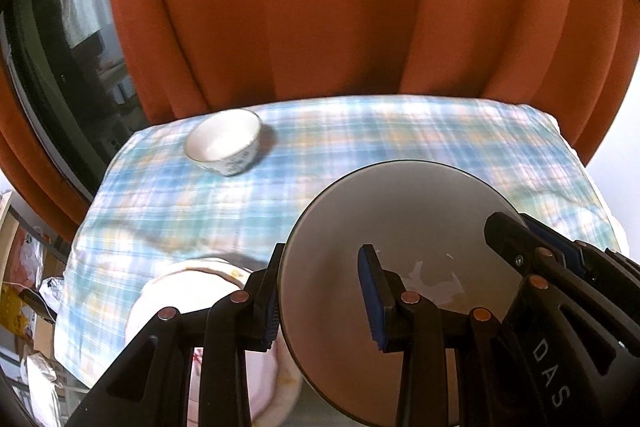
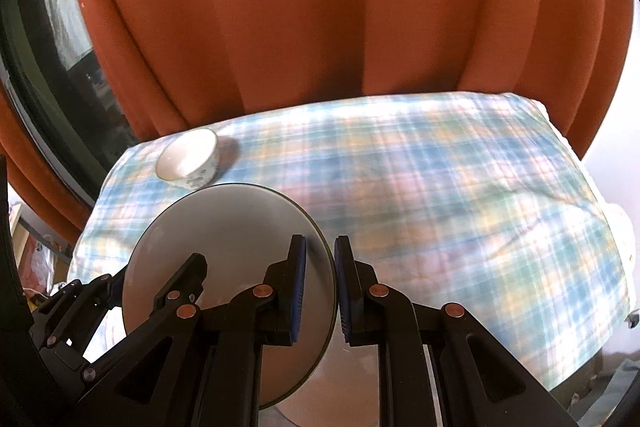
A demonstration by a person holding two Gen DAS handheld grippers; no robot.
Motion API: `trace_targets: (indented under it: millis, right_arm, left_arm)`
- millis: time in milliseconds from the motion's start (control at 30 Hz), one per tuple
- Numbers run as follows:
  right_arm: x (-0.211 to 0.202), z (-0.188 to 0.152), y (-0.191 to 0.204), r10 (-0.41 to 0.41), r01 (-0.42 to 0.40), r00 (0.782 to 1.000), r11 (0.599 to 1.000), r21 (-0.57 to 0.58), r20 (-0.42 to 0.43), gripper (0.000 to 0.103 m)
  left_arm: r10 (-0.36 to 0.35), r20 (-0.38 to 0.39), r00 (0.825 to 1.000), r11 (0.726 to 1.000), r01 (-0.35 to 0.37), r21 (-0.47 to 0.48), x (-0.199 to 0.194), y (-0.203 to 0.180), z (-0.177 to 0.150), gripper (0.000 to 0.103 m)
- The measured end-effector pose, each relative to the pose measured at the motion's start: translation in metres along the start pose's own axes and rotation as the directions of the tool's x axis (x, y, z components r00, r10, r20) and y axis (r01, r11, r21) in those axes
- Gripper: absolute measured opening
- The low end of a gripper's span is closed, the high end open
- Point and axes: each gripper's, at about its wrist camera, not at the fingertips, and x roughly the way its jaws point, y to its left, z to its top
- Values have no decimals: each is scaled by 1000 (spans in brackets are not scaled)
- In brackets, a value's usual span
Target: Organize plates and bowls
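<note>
Clearly, two views, both grippers on one dish.

Left wrist view – held thing: a large round grey ceramic plate (image 1: 400, 247) with a thin dark rim sits tilted between the fingers of the left gripper (image 1: 320, 295); one blue-padded finger lies on the plate's face, the other behind its left edge.
Left wrist view – left gripper state: jaws narrow, apparently clamped on the plate's rim.
Left wrist view – other gripper: the right gripper (image 1: 520, 231) reaches in from the right and meets the plate's far rim.
Left wrist view – surroundings: a small white bowl with blue pattern (image 1: 224, 143) stands well apart at the far left of the blue plaid tablecloth (image 1: 400, 135); a pale pink-and-cream dish (image 1: 192, 303) lies below and left of the plate, partly hidden.

Right wrist view – held thing: the same grey plate, its right rim passing between the right gripper's blue pads (image 2: 299, 287).
Right wrist view – right gripper state: jaws narrow, straddling the rim; whether they pinch firmly I cannot tell.
Right wrist view – backdrop: an orange pleated curtain (image 2: 340, 27) behind the table.

Step in hand: likely carrying the plate with both grippers toward a stack.
Next move calls for: level lowering onto the pale dish, both sides together, then easing the jaws apart.
</note>
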Motion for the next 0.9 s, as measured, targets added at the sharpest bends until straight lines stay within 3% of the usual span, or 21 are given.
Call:
trace_targets:
  millis: [367,900]
  right_arm:
    - [8,-27,-50,-30,34,998,997,72,-57,18]
    - [37,-56,-61,-27,38,985,997,62,-170,18]
  left_arm:
    - [-43,-74,996,997,47,58,19,-44,-21,34]
    - [-36,-195,980,998,45,43,45,-48,-50,34]
